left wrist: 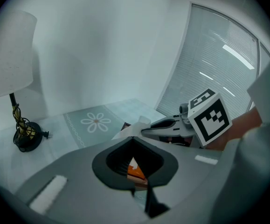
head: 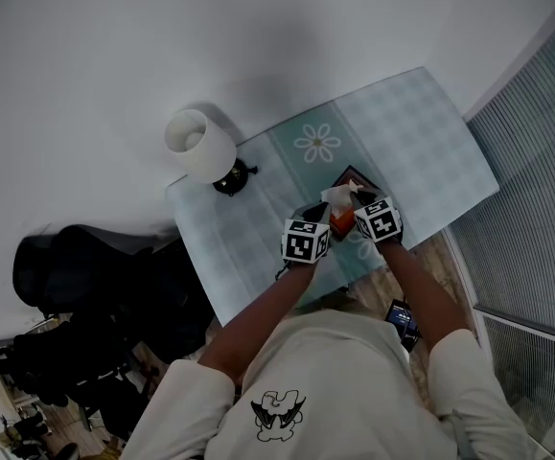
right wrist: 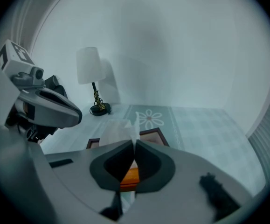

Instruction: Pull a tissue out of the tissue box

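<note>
Right now I am pinching the tissue (right wrist: 117,130) with my right gripper (right wrist: 135,143), its jaws closed on the white sheet, which is rising above the tips at the middle of the right gripper view. The box (right wrist: 152,134) is sitting just below, showing its dark top behind the jaws and its orange side through the gap. My left gripper (left wrist: 134,139) is holding its jaws together too, tips touching, with nothing I can make out between them. It is hovering just beside the box at the centre of the head view. The table (head: 421,132) is carrying a daisy (head: 317,143) print above the box and a lamp (head: 200,145) at upper left.
</note>
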A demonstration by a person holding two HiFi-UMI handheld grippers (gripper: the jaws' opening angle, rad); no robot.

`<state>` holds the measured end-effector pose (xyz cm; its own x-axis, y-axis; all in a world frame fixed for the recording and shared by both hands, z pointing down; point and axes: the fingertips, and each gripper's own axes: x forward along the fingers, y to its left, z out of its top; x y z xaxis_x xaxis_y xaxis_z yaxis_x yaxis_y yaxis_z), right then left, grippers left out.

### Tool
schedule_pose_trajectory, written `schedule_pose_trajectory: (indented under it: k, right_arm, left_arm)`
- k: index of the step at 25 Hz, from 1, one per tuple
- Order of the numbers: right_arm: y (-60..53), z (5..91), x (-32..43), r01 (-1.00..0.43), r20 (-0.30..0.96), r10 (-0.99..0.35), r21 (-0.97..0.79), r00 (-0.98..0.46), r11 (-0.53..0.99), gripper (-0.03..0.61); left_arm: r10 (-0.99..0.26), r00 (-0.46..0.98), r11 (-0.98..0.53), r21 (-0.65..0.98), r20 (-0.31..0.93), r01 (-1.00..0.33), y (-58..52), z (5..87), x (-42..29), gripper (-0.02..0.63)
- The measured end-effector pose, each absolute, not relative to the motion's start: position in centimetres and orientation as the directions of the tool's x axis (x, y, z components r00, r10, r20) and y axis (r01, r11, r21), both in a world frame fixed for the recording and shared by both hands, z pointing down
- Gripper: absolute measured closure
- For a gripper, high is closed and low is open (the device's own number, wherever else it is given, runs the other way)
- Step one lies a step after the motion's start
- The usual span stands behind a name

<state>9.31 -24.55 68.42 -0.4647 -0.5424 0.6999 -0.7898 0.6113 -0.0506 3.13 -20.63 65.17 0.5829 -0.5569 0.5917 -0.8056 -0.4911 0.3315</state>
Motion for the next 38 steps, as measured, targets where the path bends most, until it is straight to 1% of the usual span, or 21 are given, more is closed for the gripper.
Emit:
schedule_pose_trajectory:
  k: [5, 15, 26, 34, 38]
  right_arm:
    - [-24.1, 65.9, 9.5, -0.789, 0.660, -0.573, -0.050, -0.486, 0.612, 0.564]
    - [-21.6, 58.7, 10.3, -0.811, 0.530, -0.675, -0.042, -0.513, 0.583, 0.563]
    - [-17.8, 53.6, 11.3, -0.859, 0.416, -0.761, -0.120, -0.498, 0.497, 0.563]
    - [-13.3, 52.5, 11.9, -0.880, 0.368, -0.799, -0.177, -0.475, 0.441, 0.563]
    - [-12.1, 52.8, 12.0, -0.888, 0.353, -0.814, -0.175, -0.460, 0.426, 0.563]
  left_arm:
    - [-0.560, 0.590, -0.503, 0.328, 0.582, -0.800, -20.4, 64.4, 2.8, 0.607]
    - [-0.599, 0.611, -0.558, 0.277, 0.518, -0.782, -19.4, 60.9, 1.7, 0.607]
    - [-0.612, 0.666, -0.617, 0.268, 0.427, -0.740, -16.2, 56.2, 1.8, 0.607]
    - [-0.627, 0.694, -0.651, 0.251, 0.354, -0.717, -12.9, 54.2, 1.3, 0.607]
    - [-0.622, 0.691, -0.631, 0.285, 0.369, -0.721, -12.1, 55.6, 0.7, 0.607]
